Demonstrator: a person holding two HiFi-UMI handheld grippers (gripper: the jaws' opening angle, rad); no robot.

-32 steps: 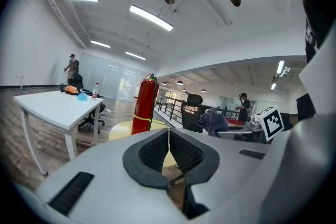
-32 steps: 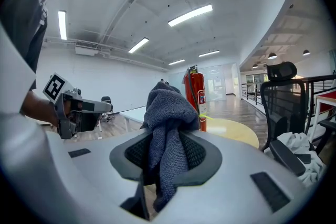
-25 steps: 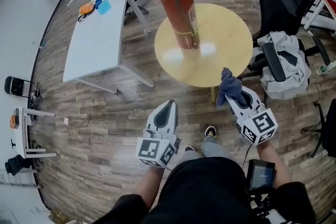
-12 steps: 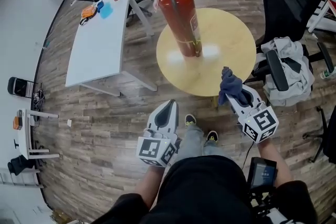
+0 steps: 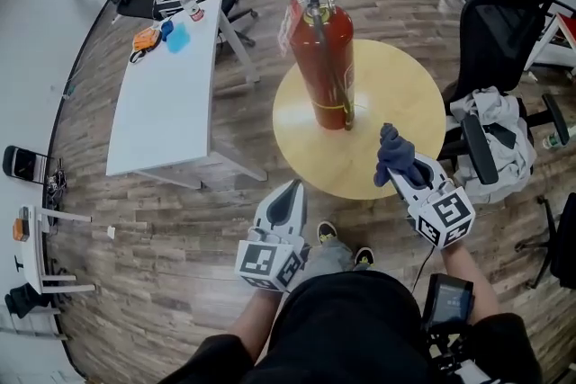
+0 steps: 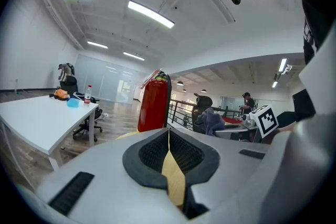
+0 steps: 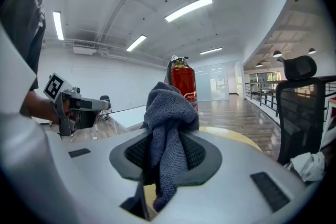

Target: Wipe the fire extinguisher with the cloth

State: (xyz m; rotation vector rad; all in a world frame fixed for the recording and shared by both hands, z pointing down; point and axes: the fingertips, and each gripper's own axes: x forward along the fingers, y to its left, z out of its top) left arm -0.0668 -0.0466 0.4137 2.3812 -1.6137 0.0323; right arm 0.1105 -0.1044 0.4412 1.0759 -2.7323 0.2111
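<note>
Head view: right gripper [image 5: 401, 170] clamps cloth [image 5: 393, 152]; left gripper [image 5: 289, 190] closed, empty. Approach step, apparently; next, press cloth onto fire extinguisher [image 5: 326, 58].

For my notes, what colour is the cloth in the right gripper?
The cloth is dark blue-grey, shown best in the right gripper view.
</note>
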